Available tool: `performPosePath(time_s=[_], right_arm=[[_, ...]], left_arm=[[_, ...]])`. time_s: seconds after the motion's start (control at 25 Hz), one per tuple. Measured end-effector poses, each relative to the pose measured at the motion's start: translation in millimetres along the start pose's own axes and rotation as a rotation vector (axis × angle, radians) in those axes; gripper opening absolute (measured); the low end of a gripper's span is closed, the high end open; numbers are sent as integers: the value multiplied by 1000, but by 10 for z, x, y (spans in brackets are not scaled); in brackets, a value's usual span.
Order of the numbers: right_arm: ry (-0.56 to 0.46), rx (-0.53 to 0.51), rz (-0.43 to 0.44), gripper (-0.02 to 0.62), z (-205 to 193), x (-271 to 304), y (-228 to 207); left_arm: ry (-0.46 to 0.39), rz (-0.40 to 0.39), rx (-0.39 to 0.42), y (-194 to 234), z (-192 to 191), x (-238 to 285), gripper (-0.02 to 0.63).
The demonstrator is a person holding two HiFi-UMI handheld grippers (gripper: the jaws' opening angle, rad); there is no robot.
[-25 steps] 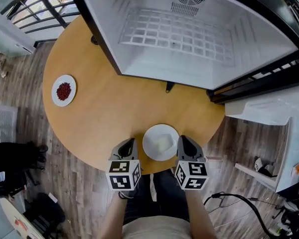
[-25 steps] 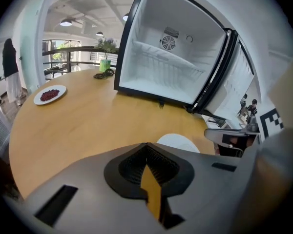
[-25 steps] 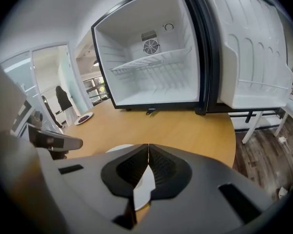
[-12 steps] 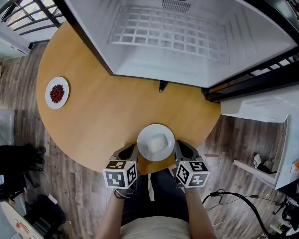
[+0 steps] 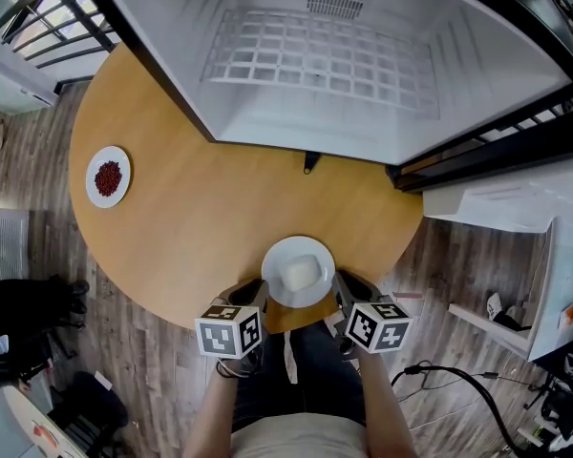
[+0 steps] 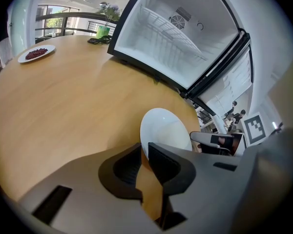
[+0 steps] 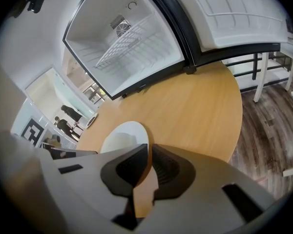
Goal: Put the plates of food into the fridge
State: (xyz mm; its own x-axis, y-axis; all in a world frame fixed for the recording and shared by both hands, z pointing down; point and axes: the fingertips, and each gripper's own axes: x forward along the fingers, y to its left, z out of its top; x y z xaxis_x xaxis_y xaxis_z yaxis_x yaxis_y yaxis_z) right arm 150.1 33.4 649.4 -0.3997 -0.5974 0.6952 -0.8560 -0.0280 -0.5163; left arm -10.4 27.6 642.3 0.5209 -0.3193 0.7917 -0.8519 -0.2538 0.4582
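Head view, plate [image 5: 275,256] of pale food at the bench's [image 5: 201,218] near edge, left gripper [image 5: 256,291] and right gripper [image 5: 344,282] flanking it, fingers of each nearly together with tips at its rim, second plate [image 5: 100,195] with red food near the left edge, open fridge [image 5: 325,65] along the far edge

Plate at the near edge, fridge standing open.
A white plate [image 5: 276,255] of pale food [image 5: 301,275] sits at the round worktop's [image 5: 220,208] near edge, with the left gripper [image 5: 251,292] and right gripper [image 5: 347,286] meeting its rim on either side. A plate of red food [image 5: 94,188] lies well apart at the left.
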Motion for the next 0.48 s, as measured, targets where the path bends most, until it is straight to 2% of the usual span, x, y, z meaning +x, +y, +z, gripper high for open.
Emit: performPosePath(time_s=[0.28, 0.4, 0.48], right_arm=[[21, 44, 27, 22, -19, -28, -6], [35, 80, 59, 68, -60, -34, 17], [43, 105, 79, 74, -83, -30, 30]], left_arm=[[20, -53, -63, -10, -72, 10, 74], [18, -80, -108, -12, -92, 3, 81], [18, -101, -145, -15, -105, 6, 83]])
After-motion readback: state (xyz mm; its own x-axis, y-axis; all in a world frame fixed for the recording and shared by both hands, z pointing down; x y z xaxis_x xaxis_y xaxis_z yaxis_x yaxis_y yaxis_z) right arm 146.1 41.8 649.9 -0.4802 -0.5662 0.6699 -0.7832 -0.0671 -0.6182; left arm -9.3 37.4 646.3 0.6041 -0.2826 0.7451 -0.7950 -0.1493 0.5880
